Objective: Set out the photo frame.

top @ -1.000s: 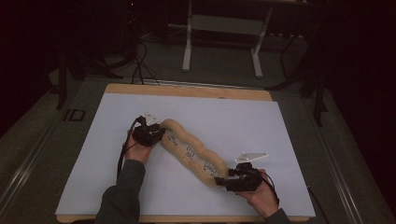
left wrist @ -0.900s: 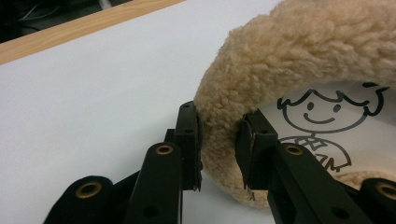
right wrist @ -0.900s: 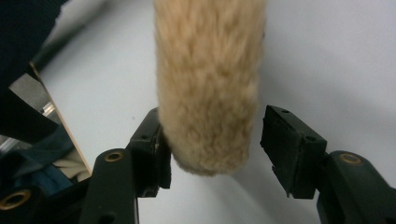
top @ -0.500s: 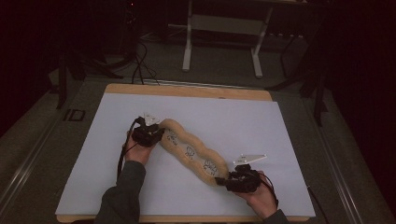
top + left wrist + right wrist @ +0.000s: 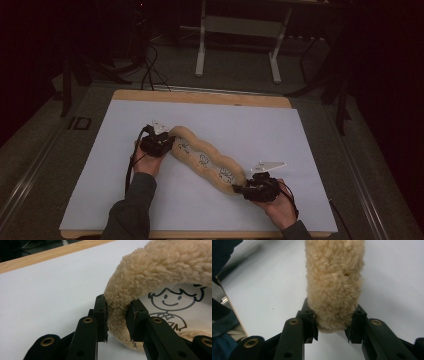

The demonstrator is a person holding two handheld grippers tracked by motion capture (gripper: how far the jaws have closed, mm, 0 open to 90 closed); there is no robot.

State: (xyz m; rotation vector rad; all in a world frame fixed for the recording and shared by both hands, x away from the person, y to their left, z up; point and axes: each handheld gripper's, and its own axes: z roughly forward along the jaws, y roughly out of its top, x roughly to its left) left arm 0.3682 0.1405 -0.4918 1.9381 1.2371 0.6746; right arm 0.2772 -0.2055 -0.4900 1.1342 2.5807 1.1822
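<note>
A long tan fleece cushion (image 5: 205, 157) with cartoon figures printed on it lies slantwise on the white table cover (image 5: 250, 125). My left gripper (image 5: 170, 145) is shut on its far left end. In the left gripper view the pads (image 5: 102, 315) dent the fleece rim (image 5: 162, 265) beside a printed smiling figure. My right gripper (image 5: 239, 189) is at the near right end. Its jaws have just been closing, and in the right gripper view the cushion's tip (image 5: 334, 277) sits squeezed between them, with the right gripper (image 5: 334, 325) shut on it.
The white cover lies on a wooden table whose far edge (image 5: 200, 96) shows beyond it. A metal stand (image 5: 235, 30) and cables (image 5: 150, 65) are on the dark floor behind. A sleeve (image 5: 222, 247) shows at the top left of the right gripper view.
Both hands keep their places and the cushion lies as before. The right gripper's jaws have drawn in on the cushion's near end.
</note>
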